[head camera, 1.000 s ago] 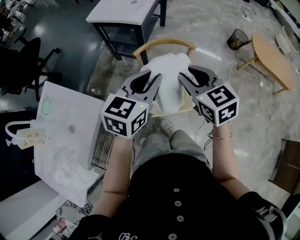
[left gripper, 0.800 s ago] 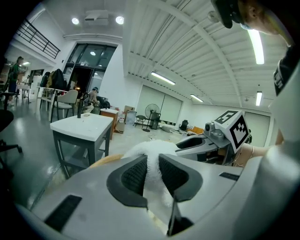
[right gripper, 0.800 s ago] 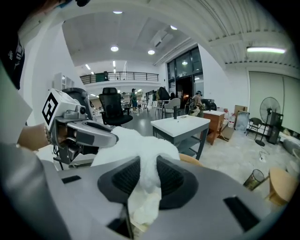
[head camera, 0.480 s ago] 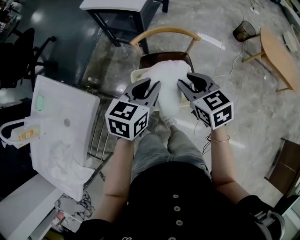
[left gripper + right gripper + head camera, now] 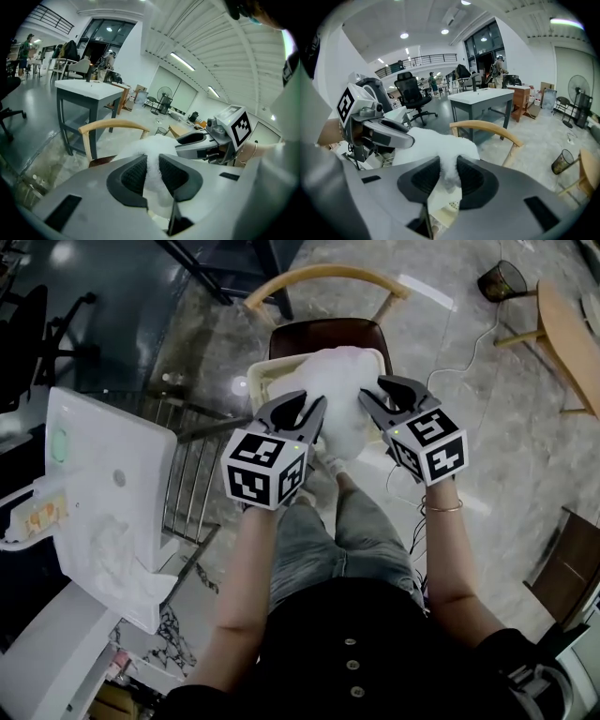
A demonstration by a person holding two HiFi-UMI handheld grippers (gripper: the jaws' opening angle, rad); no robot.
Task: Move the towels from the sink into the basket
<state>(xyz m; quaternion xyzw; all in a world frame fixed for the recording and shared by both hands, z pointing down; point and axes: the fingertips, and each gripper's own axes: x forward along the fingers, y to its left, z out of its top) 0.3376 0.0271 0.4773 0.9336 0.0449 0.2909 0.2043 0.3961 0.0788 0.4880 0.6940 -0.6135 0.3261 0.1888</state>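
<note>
A white fluffy towel (image 5: 339,399) hangs between my two grippers over the cream basket (image 5: 261,377) that stands on a chair seat. My left gripper (image 5: 314,411) is shut on the towel's left edge; in the left gripper view the towel (image 5: 151,157) is pinched between its black pads. My right gripper (image 5: 367,401) is shut on the towel's right edge, and the right gripper view shows the towel (image 5: 436,147) squeezed between its pads. Another white towel (image 5: 112,545) lies crumpled in the white sink (image 5: 94,442) at the left.
The basket rests on a wooden chair (image 5: 319,282) with a curved backrest. A metal rack (image 5: 183,493) stands between sink and chair. A round wooden table (image 5: 570,338) and a black waste bin (image 5: 497,279) are at the far right. A cable (image 5: 441,362) runs across the marble floor.
Both grippers have sunk together with the towel towards the basket on the chair. Both stay shut on the towel.
</note>
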